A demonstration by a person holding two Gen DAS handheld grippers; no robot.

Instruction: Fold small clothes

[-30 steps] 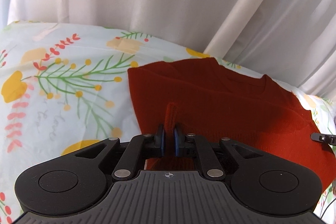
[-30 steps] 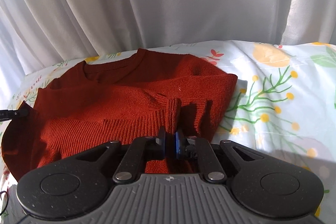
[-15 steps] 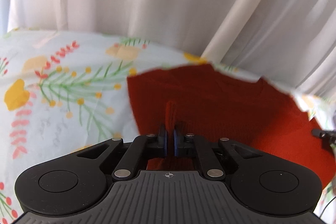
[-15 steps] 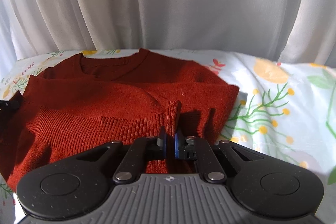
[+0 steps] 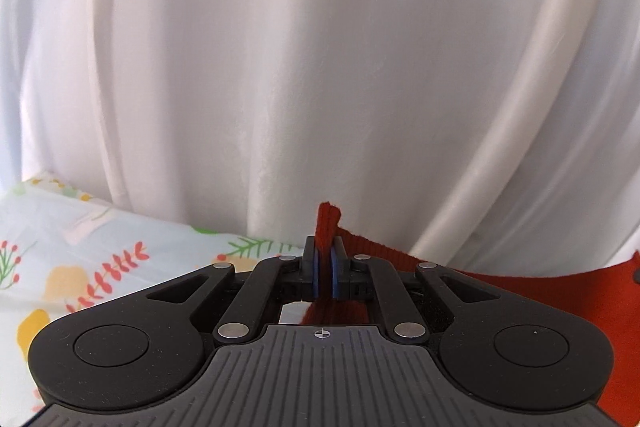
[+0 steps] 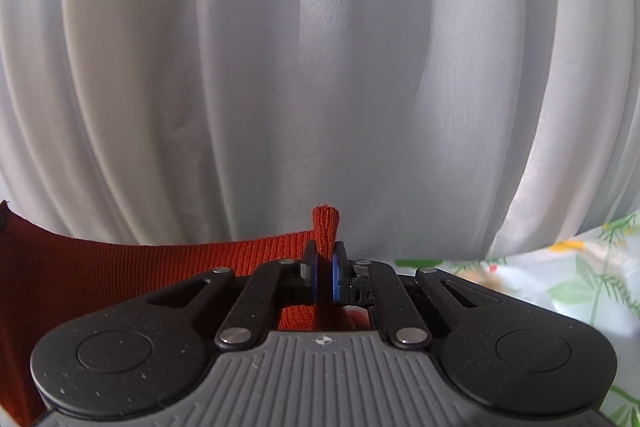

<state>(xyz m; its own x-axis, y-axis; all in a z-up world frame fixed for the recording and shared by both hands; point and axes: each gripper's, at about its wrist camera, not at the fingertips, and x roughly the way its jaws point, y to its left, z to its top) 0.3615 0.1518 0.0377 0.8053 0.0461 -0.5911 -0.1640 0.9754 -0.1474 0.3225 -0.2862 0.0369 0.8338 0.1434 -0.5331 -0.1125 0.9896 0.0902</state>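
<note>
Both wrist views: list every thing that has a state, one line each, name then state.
left gripper: shut on the red sweater's ribbed edge.
right gripper: shut on the same edge.
red sweater: pinched in both grippers, edge stretched between them.
floral sheet: spread flat.
white curtain: hanging in folds.

- The rust-red ribbed sweater (image 5: 560,291) is showing a knit texture.
- The sheet (image 5: 80,247) is displaying pale ground with red, yellow and green floral print.
- The curtain (image 6: 320,67) is hanging plain white.
- The black grippers are wearing blue pads (image 6: 335,279).
</note>
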